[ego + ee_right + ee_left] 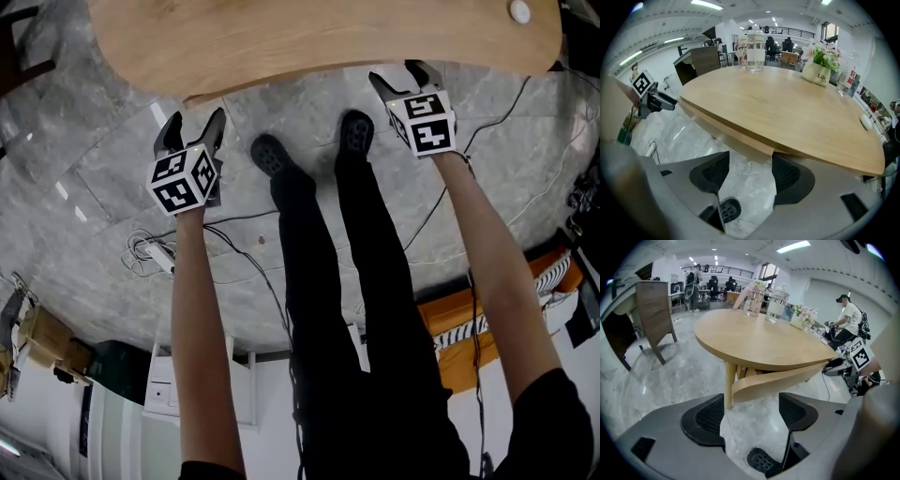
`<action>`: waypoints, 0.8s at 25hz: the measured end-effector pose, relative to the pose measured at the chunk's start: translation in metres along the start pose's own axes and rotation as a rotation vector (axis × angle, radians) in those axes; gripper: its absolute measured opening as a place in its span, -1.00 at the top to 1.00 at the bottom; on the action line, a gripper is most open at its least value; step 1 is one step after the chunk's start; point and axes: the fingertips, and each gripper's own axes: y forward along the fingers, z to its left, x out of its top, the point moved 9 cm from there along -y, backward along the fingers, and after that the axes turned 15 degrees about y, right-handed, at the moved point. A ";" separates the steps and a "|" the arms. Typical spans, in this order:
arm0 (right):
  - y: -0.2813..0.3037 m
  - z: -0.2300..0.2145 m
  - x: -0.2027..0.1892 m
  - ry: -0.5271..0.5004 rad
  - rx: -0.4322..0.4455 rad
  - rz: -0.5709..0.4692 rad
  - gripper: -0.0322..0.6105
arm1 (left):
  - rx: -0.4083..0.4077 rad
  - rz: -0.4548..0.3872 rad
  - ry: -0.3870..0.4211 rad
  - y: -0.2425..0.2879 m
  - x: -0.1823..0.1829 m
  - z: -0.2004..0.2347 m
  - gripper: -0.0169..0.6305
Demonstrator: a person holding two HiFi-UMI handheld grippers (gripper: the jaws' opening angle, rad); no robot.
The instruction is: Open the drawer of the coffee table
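The left gripper (752, 405) has its jaws spread wide. Between them only the grey marble floor (679, 376) is seen, and the pads hold nothing. The left end of the drawer (778, 380) lies just beyond the jaw tips, apart from them. The right gripper (749, 166) is also spread wide and pinches nothing. The corner of the drawer front (740, 138) stands just in front of the gap between its pads, and I cannot tell if it touches them.

From the head view, the left gripper (192, 127) is over the floor, near the front edge of the coffee table (328, 37). The right gripper (398, 77) has its tips at that same edge, further to the right. The person's two black shoes (356, 131) are on the floor between the grippers.

The drawer is a curved band of light wood directly under the round table top (759, 341). Its front sticks out a little past the front edge of the top, most clearly in the left gripper view.

On the far edge of the top stand two glass jars (756, 47) and a white pot with a plant (818, 70). A small white object (866, 122) lies near the right edge. Thin cables (150, 248) lie on the floor to the left of the person's legs.
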 end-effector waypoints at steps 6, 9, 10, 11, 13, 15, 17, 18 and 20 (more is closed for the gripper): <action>0.009 -0.002 -0.002 -0.002 0.016 0.015 0.14 | -0.023 -0.001 0.051 0.012 0.004 0.001 -0.17; 0.010 -0.003 -0.002 0.010 0.019 0.016 0.14 | -0.031 -0.003 0.073 0.014 0.007 0.000 -0.17; 0.011 -0.002 -0.001 0.017 0.021 0.017 0.14 | -0.035 -0.001 0.085 0.014 0.008 0.000 -0.17; 0.012 -0.002 0.000 0.026 0.022 0.018 0.14 | -0.038 0.000 0.095 0.015 0.010 0.000 -0.17; 0.011 -0.002 0.002 0.044 0.026 0.021 0.14 | -0.038 0.003 0.099 0.017 0.011 -0.001 -0.18; 0.011 -0.001 0.002 0.061 0.028 0.020 0.14 | -0.033 0.005 0.090 0.018 0.010 -0.001 -0.18; 0.012 0.000 0.002 0.084 0.033 0.018 0.14 | -0.023 0.010 0.087 0.017 0.010 -0.001 -0.18; 0.012 0.001 0.003 0.091 0.034 0.018 0.14 | -0.018 0.013 0.088 0.017 0.010 -0.002 -0.18; 0.011 0.001 0.002 0.082 0.029 0.025 0.14 | -0.013 0.022 0.094 0.018 0.010 -0.004 -0.20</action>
